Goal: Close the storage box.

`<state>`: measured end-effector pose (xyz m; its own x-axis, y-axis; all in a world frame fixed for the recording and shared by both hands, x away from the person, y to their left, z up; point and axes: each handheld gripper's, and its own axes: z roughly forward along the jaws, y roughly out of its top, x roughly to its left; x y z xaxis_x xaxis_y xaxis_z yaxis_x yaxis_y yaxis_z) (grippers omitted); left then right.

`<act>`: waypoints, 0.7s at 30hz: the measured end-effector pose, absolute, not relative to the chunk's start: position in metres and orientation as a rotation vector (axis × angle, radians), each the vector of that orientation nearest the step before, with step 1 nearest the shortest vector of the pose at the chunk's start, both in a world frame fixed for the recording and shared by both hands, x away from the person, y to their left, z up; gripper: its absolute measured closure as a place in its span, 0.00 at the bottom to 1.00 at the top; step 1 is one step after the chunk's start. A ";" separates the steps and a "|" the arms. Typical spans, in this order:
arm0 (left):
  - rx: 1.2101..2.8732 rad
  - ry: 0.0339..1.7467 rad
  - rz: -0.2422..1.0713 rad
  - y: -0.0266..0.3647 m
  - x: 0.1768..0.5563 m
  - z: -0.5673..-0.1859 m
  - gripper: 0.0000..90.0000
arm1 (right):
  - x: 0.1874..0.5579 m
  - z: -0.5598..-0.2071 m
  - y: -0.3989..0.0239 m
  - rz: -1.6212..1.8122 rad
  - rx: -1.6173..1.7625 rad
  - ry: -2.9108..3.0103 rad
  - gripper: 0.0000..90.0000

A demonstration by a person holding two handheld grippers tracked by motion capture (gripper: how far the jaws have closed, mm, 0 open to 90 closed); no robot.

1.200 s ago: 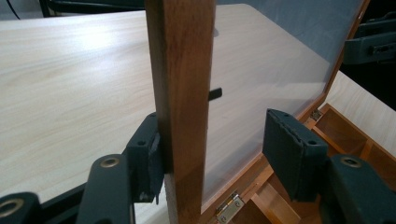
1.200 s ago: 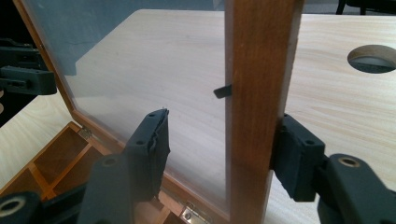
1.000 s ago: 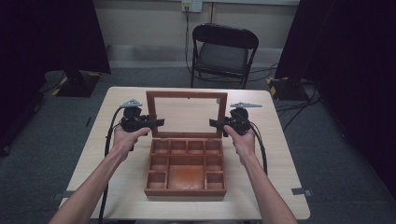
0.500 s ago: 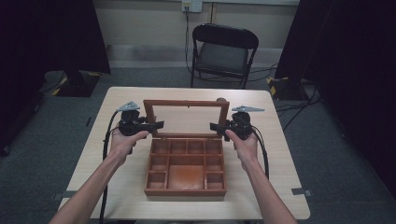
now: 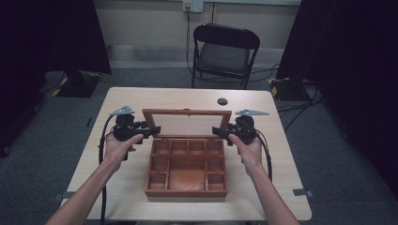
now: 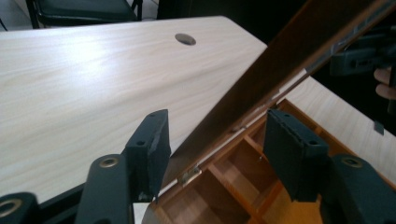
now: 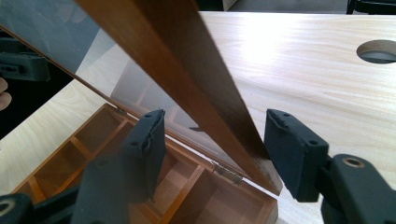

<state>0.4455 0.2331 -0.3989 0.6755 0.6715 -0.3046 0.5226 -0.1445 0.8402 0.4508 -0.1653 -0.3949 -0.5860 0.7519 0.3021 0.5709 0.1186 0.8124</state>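
Wooden and reddish-brown, the box [image 5: 186, 168] sits in the middle of the pale wood-grain desk [image 5: 281, 187], its tray cut into small square compartments around one larger central bay. Its lid [image 5: 187, 123], a flat wooden frame holding a clear pane, stands tilted up from the far edge on small metal hinges [image 7: 227, 171].

The left tool [image 5: 149, 131] is at the lid's left side rail, and in the left gripper view its blocky black jaws stand apart with the rail between them, touching neither pad. The right tool [image 5: 219, 131] mirrors it at the right rail, jaws likewise spread around the wood with gaps on both sides.

A round hole [image 5: 222, 101] pierces the desk beyond the lid. Farther back stands a black folding chair [image 5: 224, 51].
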 end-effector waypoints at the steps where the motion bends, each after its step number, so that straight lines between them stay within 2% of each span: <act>1: 1.806 0.953 0.181 0.233 0.445 -0.399 0.44 | 0.450 -0.395 -0.165 1.461 1.323 2.202 0.43; 10: 1.845 0.950 0.179 0.226 0.437 -0.398 0.31 | 0.442 -0.394 -0.165 1.438 1.296 2.222 0.42; 21: 1.843 0.962 0.206 0.226 0.425 -0.402 0.30 | 0.432 -0.394 -0.165 1.406 1.268 2.237 0.40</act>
<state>0.4252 0.2260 -0.4019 0.6681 0.6934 -0.2699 0.5220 -0.1783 0.8341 0.4321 -0.1647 -0.3942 -0.6075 0.7538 0.2506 0.5528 0.1745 0.8148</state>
